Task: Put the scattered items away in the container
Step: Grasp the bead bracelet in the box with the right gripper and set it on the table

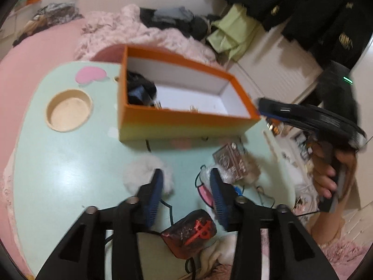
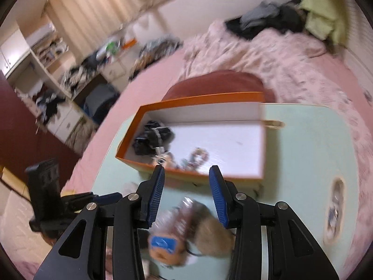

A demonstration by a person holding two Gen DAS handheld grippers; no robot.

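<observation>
An orange box (image 1: 181, 121) with a white inside stands on the mint table (image 1: 70, 163); it also shows in the right wrist view (image 2: 198, 176). A black bundle (image 1: 139, 91) lies in its left end, and it shows in the right wrist view (image 2: 152, 137) with small trinkets (image 2: 198, 156) near it. My left gripper (image 1: 186, 175) is open and empty above a white pompom (image 1: 142, 170), a clear-wrapped packet (image 1: 229, 161) and a dark red pouch (image 1: 191, 231). My right gripper (image 2: 186, 171) is open and empty over a brown furry item (image 2: 209, 233) and a blurred packet (image 2: 177, 217).
A round cup recess (image 1: 68, 109) and a pink heart mark (image 1: 89, 75) are on the table's left. The table sits on a pink bed (image 2: 279, 53) with clothes piled at its far end. The right gripper and hand (image 1: 326, 144) show at the left view's right edge. Cables (image 1: 172, 212) lie near the pouch.
</observation>
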